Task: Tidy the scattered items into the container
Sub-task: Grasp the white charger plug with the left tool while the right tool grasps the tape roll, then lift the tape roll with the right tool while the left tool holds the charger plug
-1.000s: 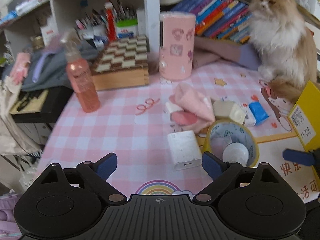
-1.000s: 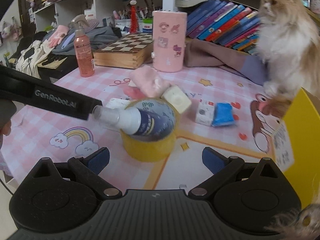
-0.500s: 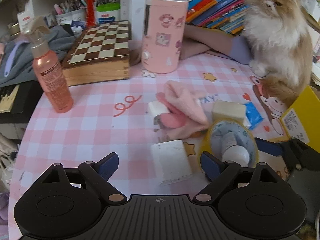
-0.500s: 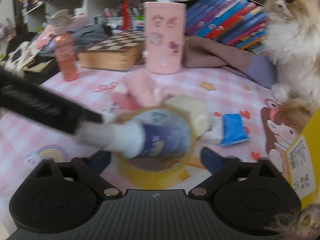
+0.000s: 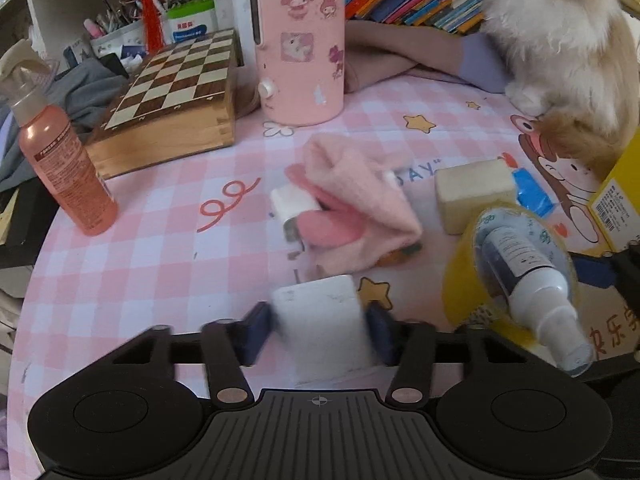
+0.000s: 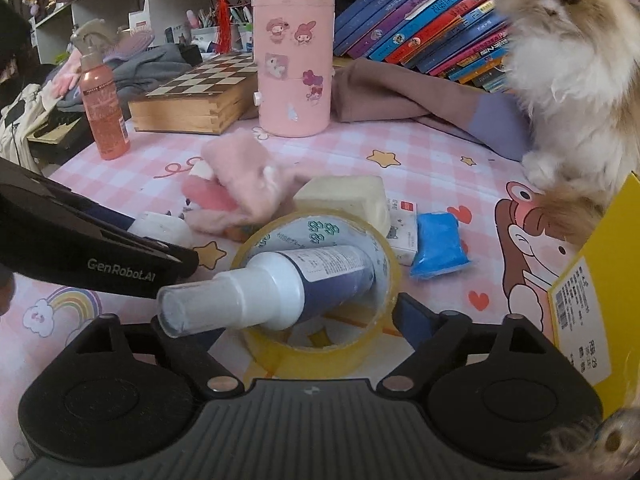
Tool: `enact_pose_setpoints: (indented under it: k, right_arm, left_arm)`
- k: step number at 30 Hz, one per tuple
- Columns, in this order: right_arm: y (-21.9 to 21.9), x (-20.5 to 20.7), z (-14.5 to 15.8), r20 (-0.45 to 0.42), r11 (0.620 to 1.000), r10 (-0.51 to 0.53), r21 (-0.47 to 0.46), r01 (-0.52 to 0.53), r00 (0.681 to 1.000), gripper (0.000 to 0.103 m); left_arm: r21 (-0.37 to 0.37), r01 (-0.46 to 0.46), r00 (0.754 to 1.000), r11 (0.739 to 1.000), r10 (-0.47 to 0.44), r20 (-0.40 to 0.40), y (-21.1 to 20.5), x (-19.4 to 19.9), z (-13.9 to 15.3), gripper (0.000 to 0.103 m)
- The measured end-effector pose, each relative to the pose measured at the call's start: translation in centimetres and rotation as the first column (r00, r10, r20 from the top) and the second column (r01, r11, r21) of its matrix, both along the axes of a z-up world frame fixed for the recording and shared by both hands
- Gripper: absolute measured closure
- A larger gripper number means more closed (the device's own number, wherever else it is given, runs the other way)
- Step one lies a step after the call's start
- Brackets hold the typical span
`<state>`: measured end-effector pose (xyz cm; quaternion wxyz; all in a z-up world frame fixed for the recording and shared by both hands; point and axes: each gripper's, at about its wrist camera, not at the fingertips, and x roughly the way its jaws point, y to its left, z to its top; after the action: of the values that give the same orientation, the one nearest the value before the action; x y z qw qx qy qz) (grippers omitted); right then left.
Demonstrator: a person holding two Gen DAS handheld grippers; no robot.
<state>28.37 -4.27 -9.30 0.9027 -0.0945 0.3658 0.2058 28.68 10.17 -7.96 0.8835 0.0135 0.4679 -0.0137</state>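
Scattered items lie on the pink checked counter [image 5: 152,248], all clustered about the yellow tape roll [image 6: 320,344]: a spray bottle [image 6: 280,284] rests tilted inside the roll with its cap jutting over the rim, a cream block [image 6: 348,200] touches the roll's far side, a blue packet [image 6: 438,246] lies just right of it, and a pink cloth [image 5: 352,208] sits behind and to the left. The white charger [image 5: 320,328] lies left of the roll. The yellow box [image 6: 592,300], right of the roll, is judged to be the container. Left tongs [image 5: 318,330] are narrowed with both pads against the charger's sides; blur leaves the firmness of the grip uncertain. Right tongs [image 6: 308,320] stand wide, straddling the roll, apparently to lift roll and bottle together; only one pad is visible, and contact cannot be confirmed. A cat [image 6: 568,60] sits beyond the box.
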Motion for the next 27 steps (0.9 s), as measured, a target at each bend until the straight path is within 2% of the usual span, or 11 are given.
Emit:
enact_pose_setpoints:
  k: [4, 10, 15, 27]
  right_arm:
    - [0.2, 0.2, 0.1, 0.004, 1.0, 0.003, -0.011, -0.003, 1.0, 0.02]
    - [-0.6, -1.2, 3.0, 0.091, 0.998, 0.028, 0.052, -0.033, 0.996, 0.02]
    - [-0.7, -2.7, 5.5, 0.153, 0.997, 0.044, 0.063, -0.054, 0.987, 0.02]
    - [-1.7, -7.2, 8.5, 0.164, 0.994, 0.038, 0.099, -0.055, 0.986, 0.02]
  left_arm:
    - [-0.041, -0.036, 0.999, 0.999, 0.035, -0.016, 0.9, -0.3, 0.4, 0.061]
    - [-0.114, -0.057, 0.997, 0.992, 0.062, 0.041, 1.8, -2.7, 2.9, 0.061]
    - [-0.148, -0.073, 0.993, 0.986, 0.086, 0.086, 2.0, -4.8, 4.7, 0.061]
    - [-0.146, -0.059, 0.983, 0.988, 0.083, 0.167, 1.5, -9.3, 7.8, 0.061]
